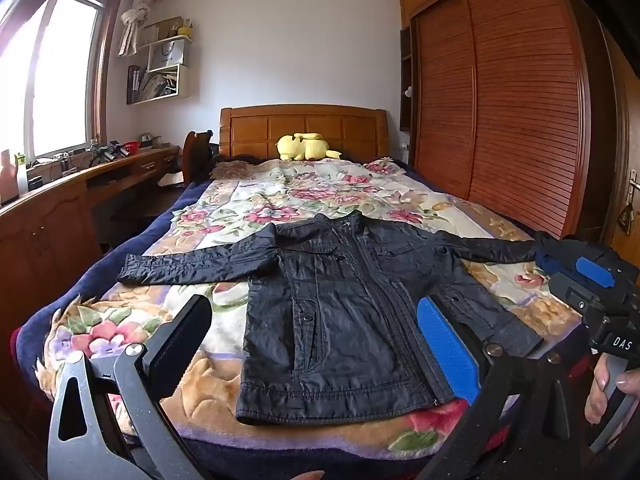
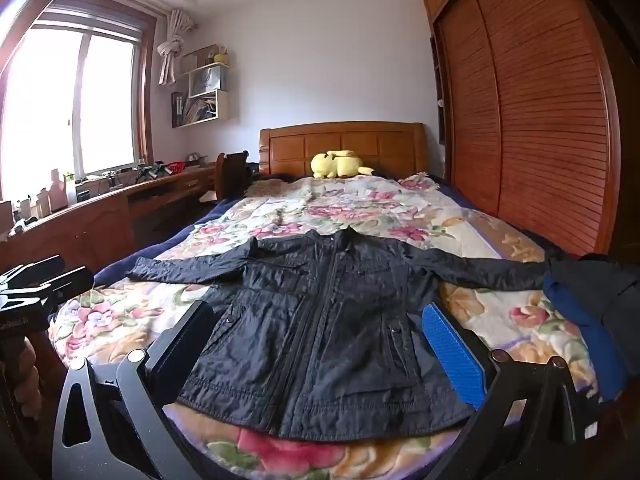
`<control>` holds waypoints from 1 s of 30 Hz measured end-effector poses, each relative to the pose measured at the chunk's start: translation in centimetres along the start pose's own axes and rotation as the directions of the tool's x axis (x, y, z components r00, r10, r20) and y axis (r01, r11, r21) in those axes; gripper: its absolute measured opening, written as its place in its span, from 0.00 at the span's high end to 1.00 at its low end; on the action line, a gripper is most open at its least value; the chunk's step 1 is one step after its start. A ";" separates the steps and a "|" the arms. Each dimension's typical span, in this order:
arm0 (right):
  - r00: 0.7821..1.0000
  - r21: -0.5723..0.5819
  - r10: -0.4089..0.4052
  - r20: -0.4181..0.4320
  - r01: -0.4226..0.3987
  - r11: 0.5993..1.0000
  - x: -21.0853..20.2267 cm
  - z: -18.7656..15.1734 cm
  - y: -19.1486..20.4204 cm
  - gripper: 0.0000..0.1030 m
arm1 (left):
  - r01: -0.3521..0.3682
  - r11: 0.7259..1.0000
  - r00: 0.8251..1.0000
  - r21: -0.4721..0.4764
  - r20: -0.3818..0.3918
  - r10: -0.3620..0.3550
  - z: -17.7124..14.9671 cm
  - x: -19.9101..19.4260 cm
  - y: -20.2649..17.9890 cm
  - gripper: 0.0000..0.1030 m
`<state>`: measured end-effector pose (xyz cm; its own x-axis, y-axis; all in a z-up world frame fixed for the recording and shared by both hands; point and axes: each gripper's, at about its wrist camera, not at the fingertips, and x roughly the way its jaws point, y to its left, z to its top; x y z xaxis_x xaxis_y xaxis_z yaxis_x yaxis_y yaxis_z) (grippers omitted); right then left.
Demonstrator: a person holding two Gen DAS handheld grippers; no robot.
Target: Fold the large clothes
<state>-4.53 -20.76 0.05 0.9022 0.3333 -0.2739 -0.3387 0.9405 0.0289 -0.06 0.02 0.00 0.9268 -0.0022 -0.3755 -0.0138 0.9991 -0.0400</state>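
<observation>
A black jacket [image 1: 340, 312] lies flat and face up on the floral bedspread [image 1: 256, 208], zipped, collar toward the headboard, both sleeves spread sideways. My left gripper [image 1: 316, 344] hovers open above the foot of the bed, with the jacket's hem seen between its fingers and nothing held. The right gripper [image 1: 592, 276] shows at the right edge of the left wrist view, a hand on its handle. In the right wrist view the same jacket [image 2: 328, 320] lies ahead of my open right gripper [image 2: 320, 344], which touches nothing. The left gripper [image 2: 36, 280] appears at the left edge there.
A yellow plush toy [image 1: 306, 146] rests by the wooden headboard [image 1: 304, 124]. A slatted wooden wardrobe [image 1: 512, 100] runs along the right side. A cluttered wooden desk [image 1: 80, 176] and chair stand at the left under the window. Dark and blue clothes [image 2: 592, 300] lie heaped at the bed's right edge.
</observation>
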 end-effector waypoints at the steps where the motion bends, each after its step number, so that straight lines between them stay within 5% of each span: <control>1: 1.000 0.004 0.001 -0.001 -0.001 1.000 0.0 0.0 0.0 0.00 | 0.001 1.000 1.000 0.000 0.002 -0.001 0.0 0.0 0.0 0.00; 30: 1.000 0.005 0.001 0.003 -0.001 1.000 -0.2 0.0 0.2 0.00 | -0.015 1.000 1.000 0.026 0.005 0.015 0.1 -0.8 -0.5 0.00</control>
<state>-4.74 -20.66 0.15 0.9025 0.3347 -0.2711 -0.3385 0.9403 0.0342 -0.74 -0.43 0.40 0.9282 0.0128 -0.3718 -0.0177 0.9998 -0.0100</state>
